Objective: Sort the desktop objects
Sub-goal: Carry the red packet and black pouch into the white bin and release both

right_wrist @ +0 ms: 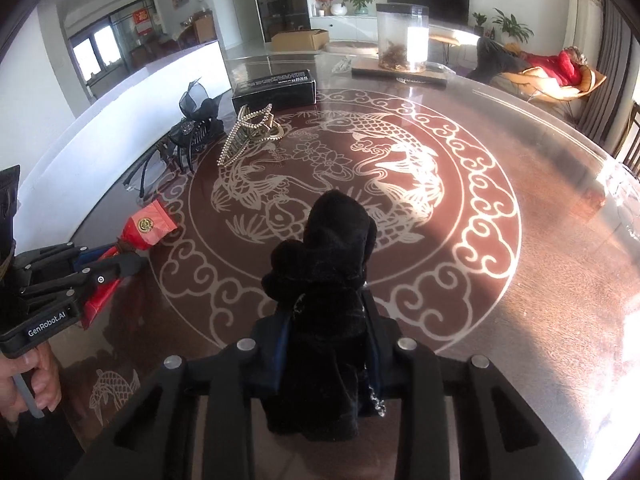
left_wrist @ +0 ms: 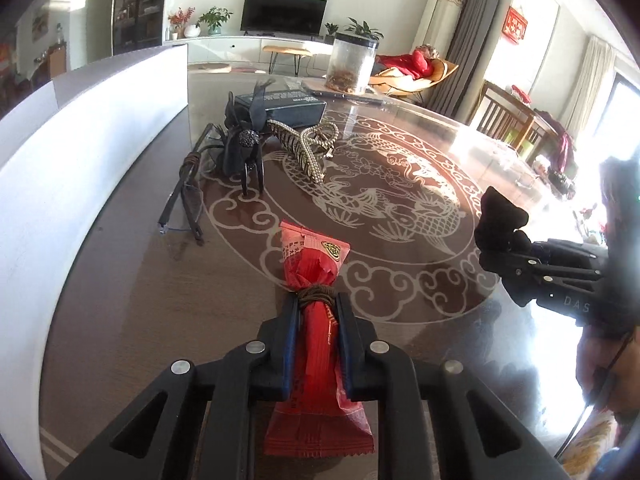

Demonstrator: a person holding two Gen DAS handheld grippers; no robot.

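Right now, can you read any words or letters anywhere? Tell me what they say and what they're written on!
"GenRobot.AI": on the left gripper, seen from the right wrist.
"DAS": on the right gripper; the rest is cut off.
White print on the black box: too blurred to read.
Small print and a gold badge on the red snack packet: too small to read.
Red wall sign: not readable.

Left tongs (left_wrist: pixel 318 304) clamped tight on a red packet (left_wrist: pixel 316 268), pitched down at the counter (left_wrist: pixel 400 208). Right tongs (right_wrist: pixel 326 300) closed on a black fuzzy item (right_wrist: pixel 328 280), also angled down. Bare fingers (right_wrist: pixel 40 376) wrap the left handle; both tools sit side by side.
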